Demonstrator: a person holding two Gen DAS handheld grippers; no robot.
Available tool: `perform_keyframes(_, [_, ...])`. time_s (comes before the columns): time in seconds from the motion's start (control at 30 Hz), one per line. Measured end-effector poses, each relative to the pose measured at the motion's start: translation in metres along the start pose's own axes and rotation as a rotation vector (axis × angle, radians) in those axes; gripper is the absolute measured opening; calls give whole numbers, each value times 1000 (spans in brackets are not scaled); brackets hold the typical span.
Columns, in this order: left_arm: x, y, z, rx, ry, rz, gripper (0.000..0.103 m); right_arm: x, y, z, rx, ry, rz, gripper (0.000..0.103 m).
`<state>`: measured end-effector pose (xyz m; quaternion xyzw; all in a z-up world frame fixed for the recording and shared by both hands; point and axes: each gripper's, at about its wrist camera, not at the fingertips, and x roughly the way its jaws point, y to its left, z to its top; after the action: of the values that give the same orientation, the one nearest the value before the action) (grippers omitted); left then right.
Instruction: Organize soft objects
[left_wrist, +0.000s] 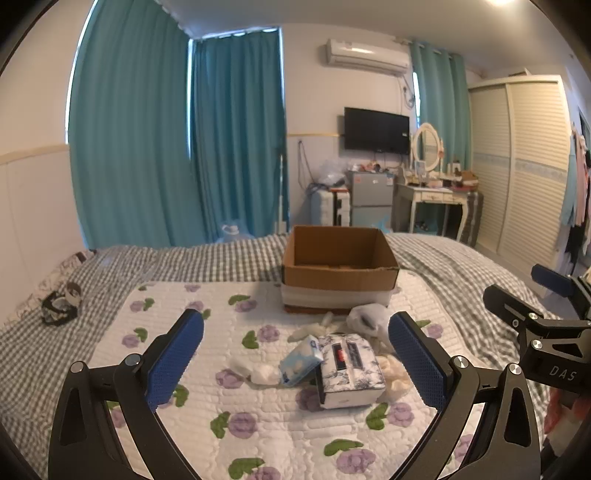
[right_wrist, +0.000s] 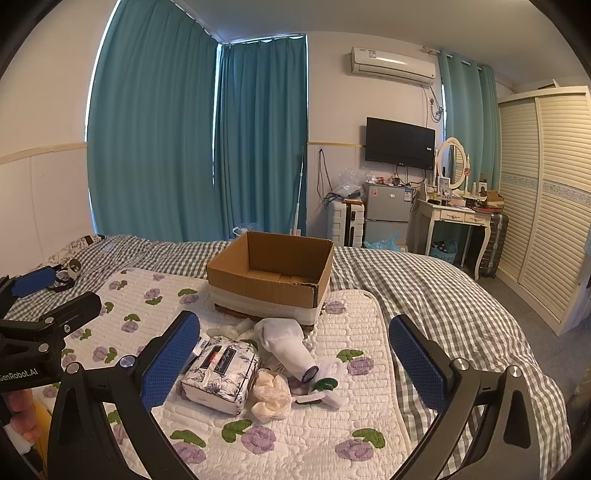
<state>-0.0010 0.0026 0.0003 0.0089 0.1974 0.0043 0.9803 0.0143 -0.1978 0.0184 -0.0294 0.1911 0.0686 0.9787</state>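
Note:
An open cardboard box (left_wrist: 338, 258) (right_wrist: 273, 271) stands on the floral quilt (left_wrist: 207, 406) (right_wrist: 317, 439). In front of it lies a pile of soft things: a floral tissue pack (left_wrist: 349, 369) (right_wrist: 221, 373), a blue tissue packet (left_wrist: 301, 360), white socks (right_wrist: 286, 341) (left_wrist: 369, 319), a cream cloth (right_wrist: 271, 395) and white wads (left_wrist: 256, 371). My left gripper (left_wrist: 295, 365) is open and empty, above the pile. My right gripper (right_wrist: 295, 365) is open and empty, also over the pile.
The bed has a grey checked cover (right_wrist: 424, 291). A dark bundle (left_wrist: 61, 302) lies at the bed's left. Beyond the bed stand teal curtains (left_wrist: 166, 147), a small fridge (right_wrist: 386, 214), a dressing table (right_wrist: 454, 218) and a wardrobe (right_wrist: 546, 192).

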Motion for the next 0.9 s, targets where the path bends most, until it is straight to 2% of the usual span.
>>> perform_keyframes(0.9, [0, 1, 0, -4, 1, 4, 103, 1, 1, -3, -2, 3, -1, 103])
